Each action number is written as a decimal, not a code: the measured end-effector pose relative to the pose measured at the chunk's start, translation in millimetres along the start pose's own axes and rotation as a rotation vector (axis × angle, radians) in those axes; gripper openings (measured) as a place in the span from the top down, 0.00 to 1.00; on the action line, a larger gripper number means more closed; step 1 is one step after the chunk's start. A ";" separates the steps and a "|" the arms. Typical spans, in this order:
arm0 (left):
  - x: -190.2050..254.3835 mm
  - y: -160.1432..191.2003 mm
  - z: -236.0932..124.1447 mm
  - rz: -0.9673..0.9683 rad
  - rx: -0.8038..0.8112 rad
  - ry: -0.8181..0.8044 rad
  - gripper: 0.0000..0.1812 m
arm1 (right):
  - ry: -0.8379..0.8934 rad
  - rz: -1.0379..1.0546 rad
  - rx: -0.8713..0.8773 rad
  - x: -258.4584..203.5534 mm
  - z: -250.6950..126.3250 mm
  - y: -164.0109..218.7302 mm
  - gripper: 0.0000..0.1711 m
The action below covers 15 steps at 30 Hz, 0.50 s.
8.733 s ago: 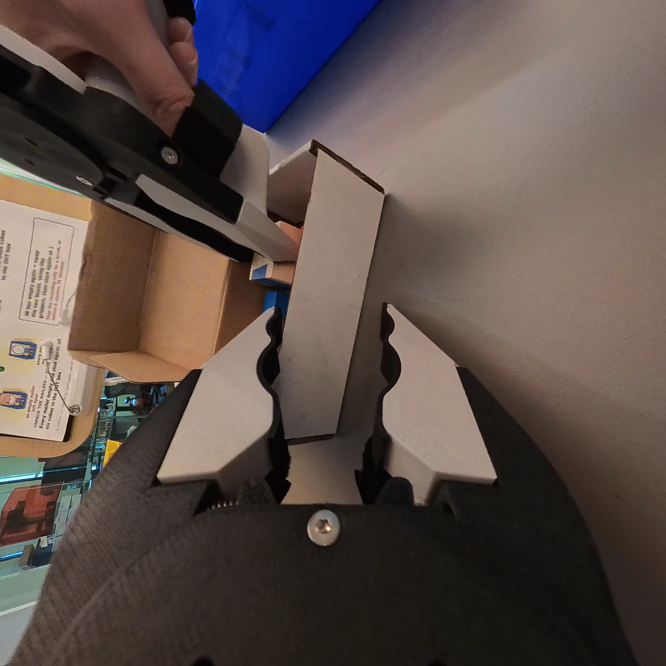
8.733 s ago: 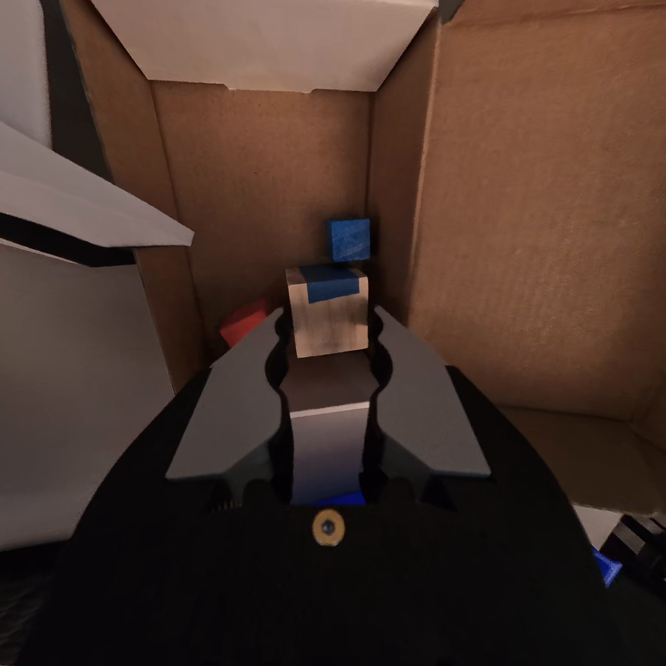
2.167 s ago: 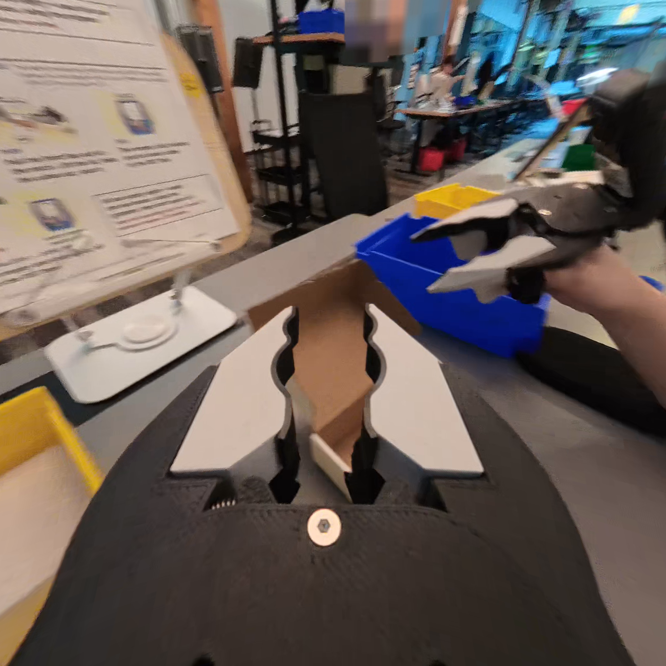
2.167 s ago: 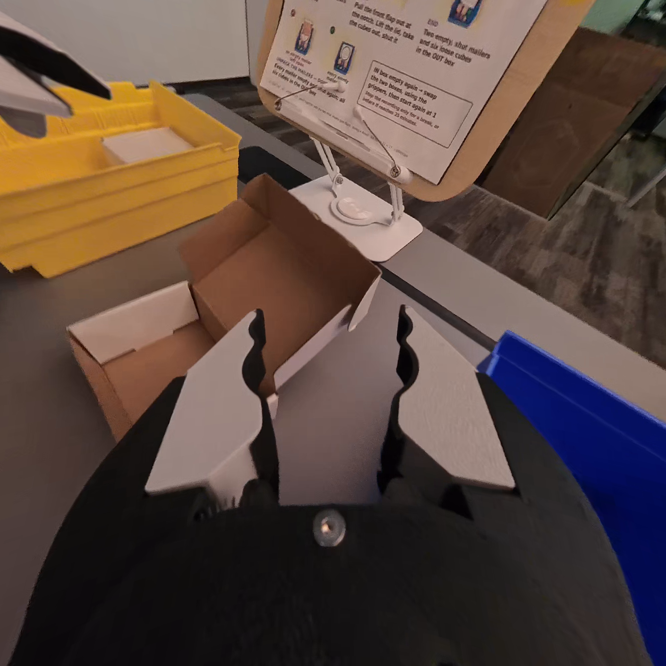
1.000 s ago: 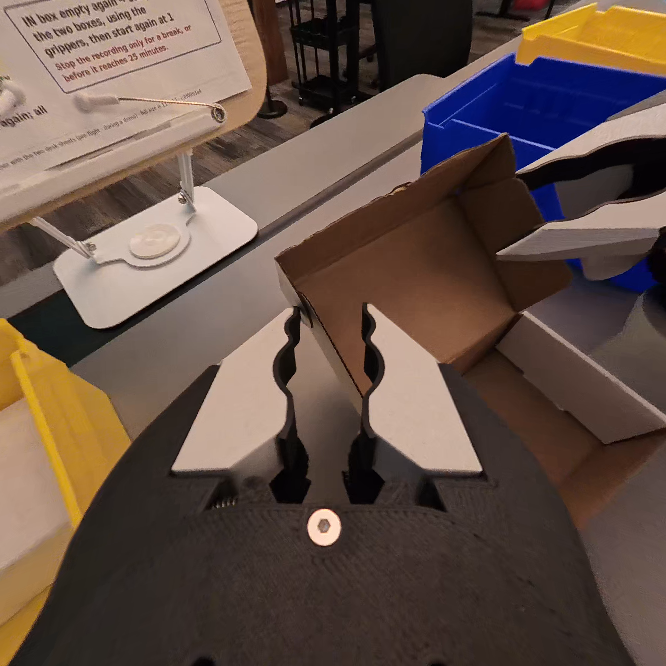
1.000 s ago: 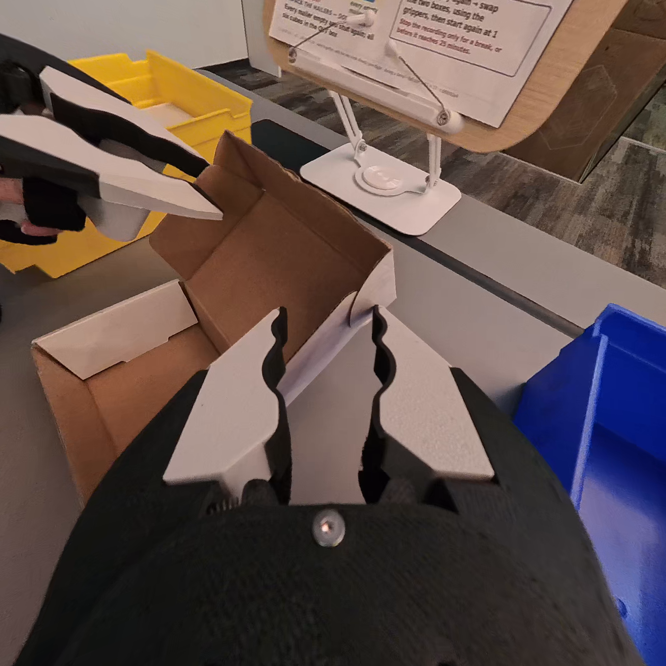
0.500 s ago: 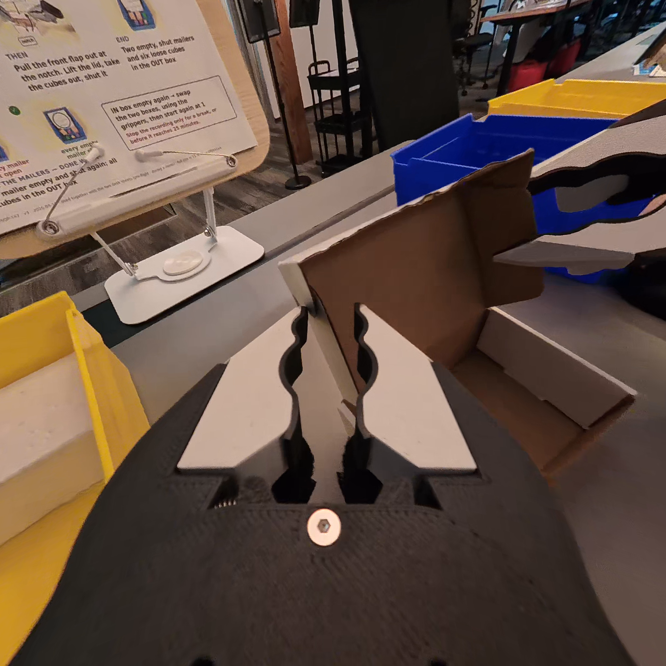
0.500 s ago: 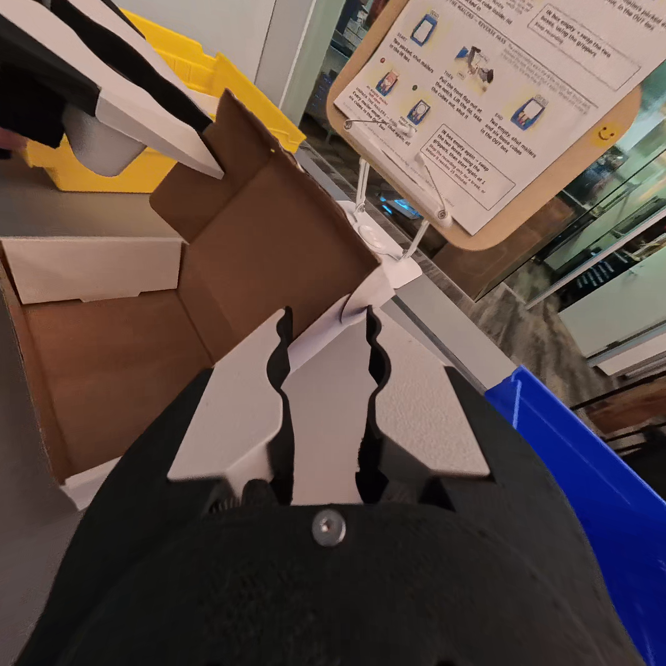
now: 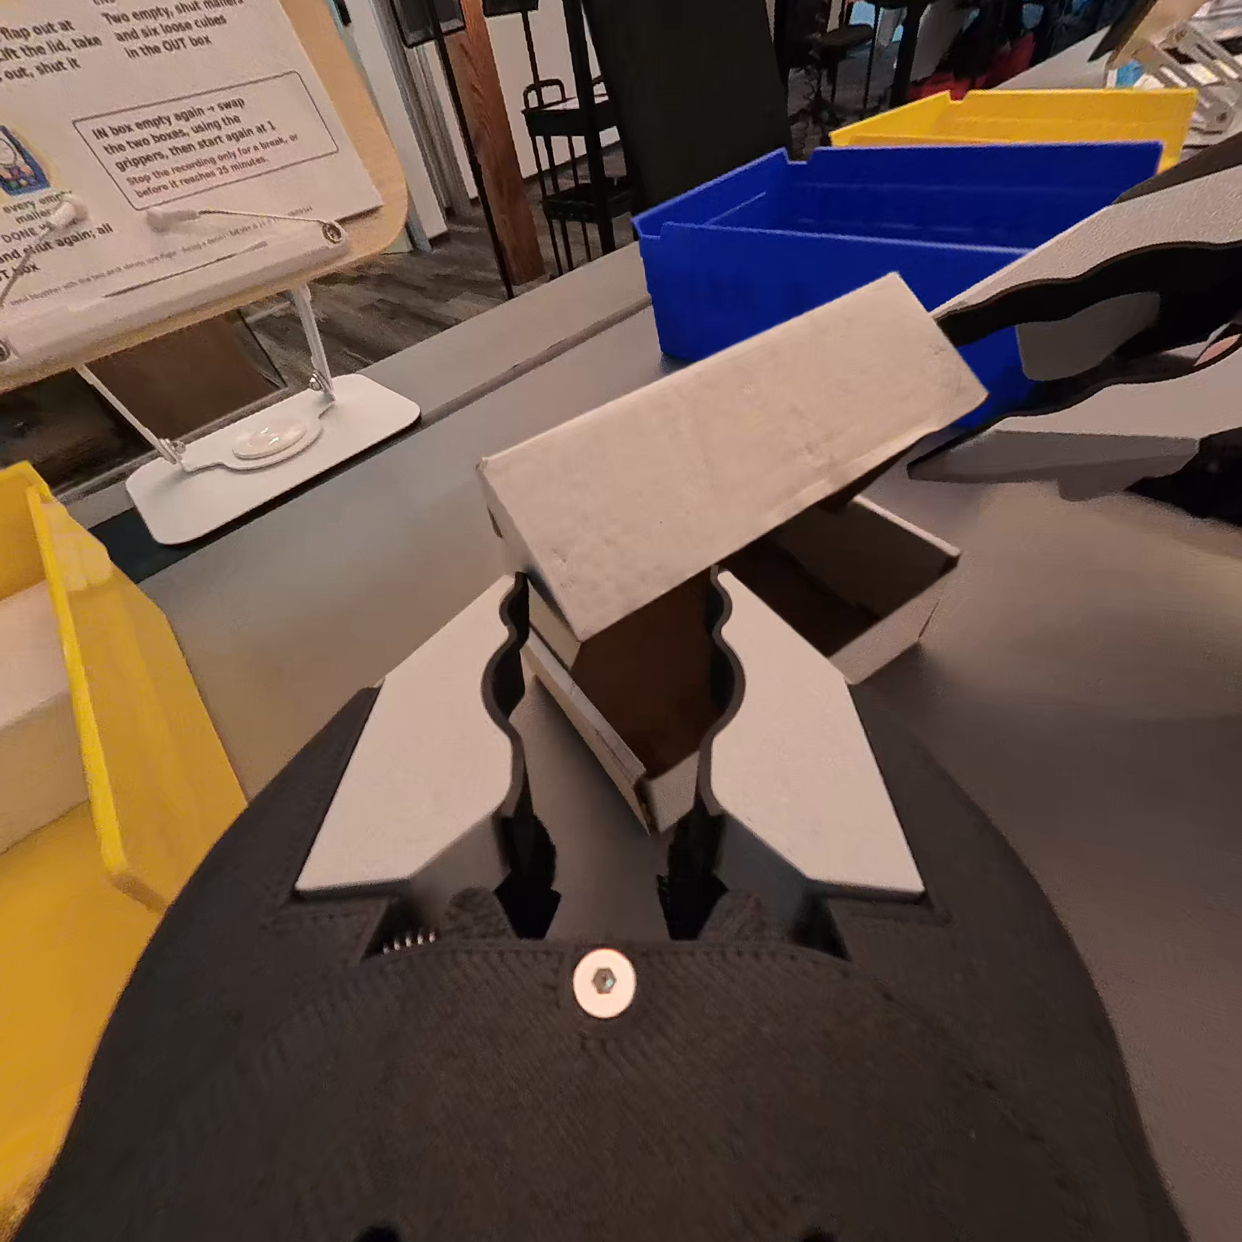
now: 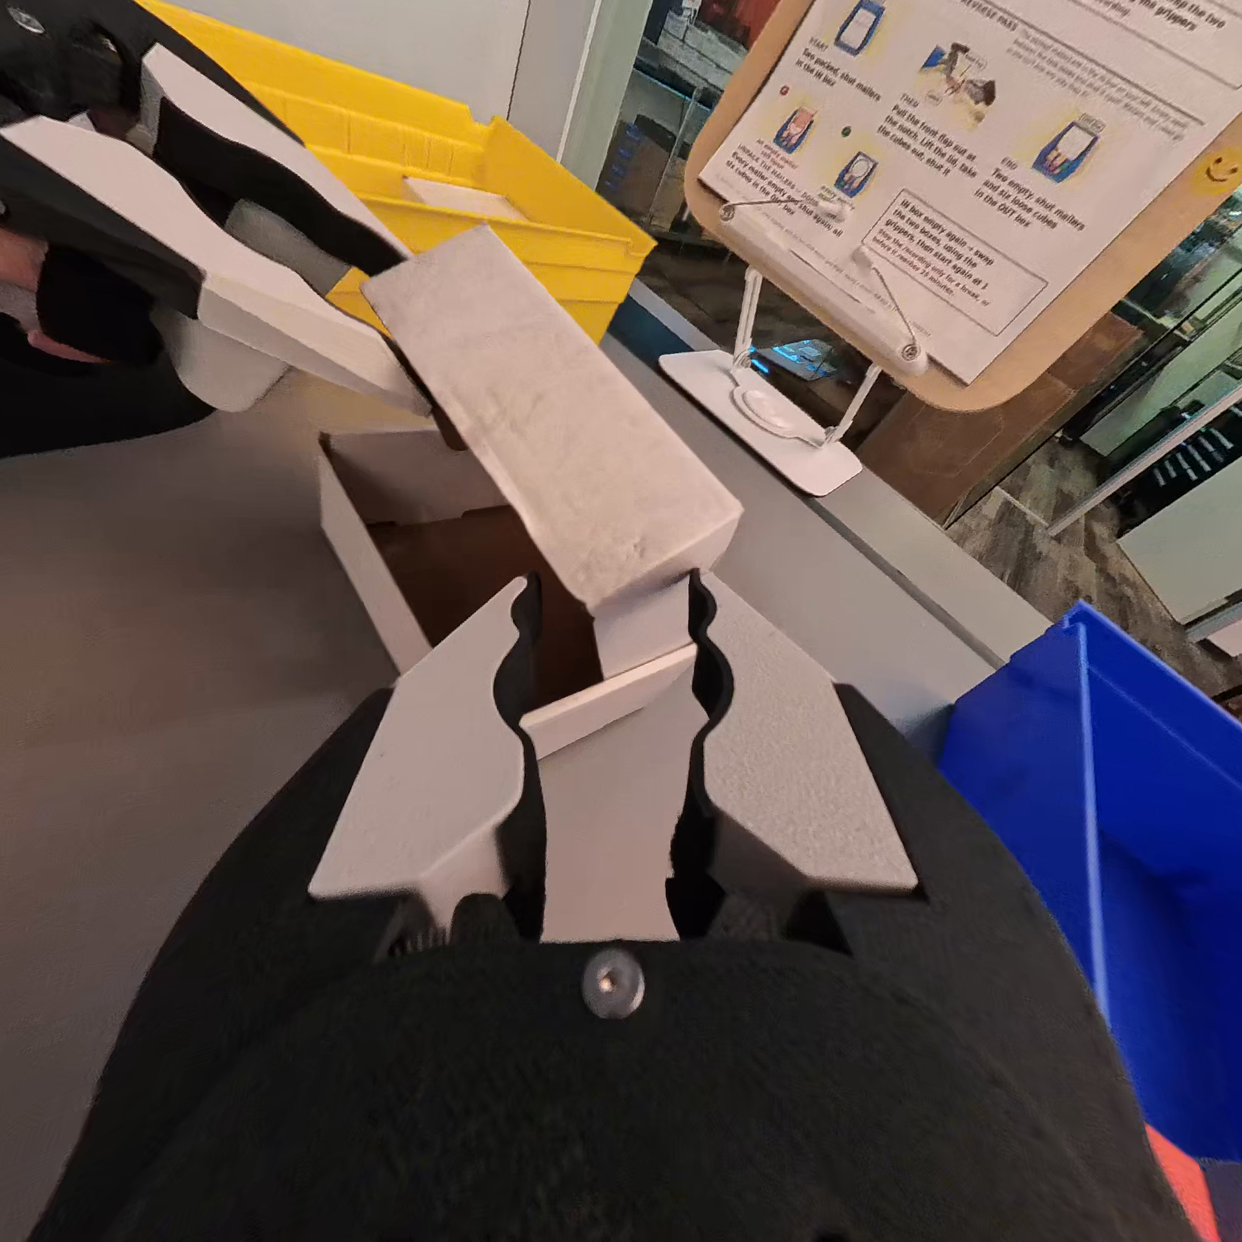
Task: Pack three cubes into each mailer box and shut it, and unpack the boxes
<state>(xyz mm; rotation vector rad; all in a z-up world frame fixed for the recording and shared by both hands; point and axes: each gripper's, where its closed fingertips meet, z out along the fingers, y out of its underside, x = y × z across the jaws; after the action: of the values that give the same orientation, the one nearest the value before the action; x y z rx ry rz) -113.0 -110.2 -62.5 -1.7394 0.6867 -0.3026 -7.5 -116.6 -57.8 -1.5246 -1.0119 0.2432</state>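
A white mailer box with a brown inside stands on the grey table; its base (image 9: 887,632) is open and I see no cubes in it. Its lid (image 9: 726,457) is tilted forward over the base, white outer face up. My left gripper (image 9: 615,585) is partly open and straddles the lid's left end and its brown side flap. My right gripper (image 10: 611,581) is partly open and straddles the lid's (image 10: 551,430) right end above the base (image 10: 363,537). Each gripper also shows at the lid's far end in the other's view: the right one (image 9: 927,393), the left one (image 10: 417,329).
A blue bin (image 9: 840,269) stands right of the box, with a yellow bin (image 9: 1008,121) behind it. Another yellow bin (image 9: 101,672) at the left holds a white mailer (image 9: 27,706). An instruction sheet on a white stand (image 9: 269,443) is at the table's back edge.
The lid has swung from leaning back, brown inside showing, over and down toward the base, white face up. Both grippers moved with its ends. The left jaws stand wider apart.
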 end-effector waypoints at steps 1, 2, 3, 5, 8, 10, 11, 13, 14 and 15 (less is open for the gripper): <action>2.0 3.1 -1.1 0.012 -0.005 -0.005 0.72 | -0.001 -0.002 -0.008 -2.6 -0.8 1.7 0.74; 4.0 6.8 -1.8 0.025 -0.014 -0.010 0.72 | -0.001 -0.005 -0.021 -4.8 -1.1 4.2 0.74; 6.3 10.8 -2.1 0.039 -0.028 -0.013 0.71 | 0.001 -0.008 -0.034 -6.2 -1.3 7.0 0.74; 11.1 18.9 -2.8 0.072 -0.064 -0.019 0.71 | 0.008 -0.014 -0.064 -9.9 -1.4 13.6 0.74; 17.8 28.6 -6.7 0.108 -0.106 -0.034 0.72 | 0.027 -0.037 -0.098 -15.6 -2.7 22.8 0.74; 19.2 33.6 -10.9 0.117 -0.123 -0.055 0.74 | 0.053 -0.068 -0.113 -17.2 -4.4 27.9 0.77; 20.0 35.4 -13.2 0.121 -0.125 -0.063 0.76 | 0.067 -0.083 -0.117 -17.6 -5.4 29.4 0.79; 22.3 39.3 -17.5 0.132 -0.128 -0.074 0.79 | 0.085 -0.100 -0.126 -19.7 -7.1 31.6 0.82; 23.6 41.0 -19.4 0.139 -0.131 -0.079 0.80 | 0.092 -0.100 -0.129 -20.5 -8.1 31.9 0.83; 24.4 42.2 -21.4 0.145 -0.132 -0.087 0.81 | 0.095 -0.094 -0.128 -21.7 -9.7 31.6 0.86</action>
<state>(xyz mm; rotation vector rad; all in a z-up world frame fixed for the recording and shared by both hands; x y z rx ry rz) -117.2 -147.7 -100.0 -1.8053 0.7795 -0.0820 0.2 -135.2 -91.9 -1.5840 -1.0366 0.0404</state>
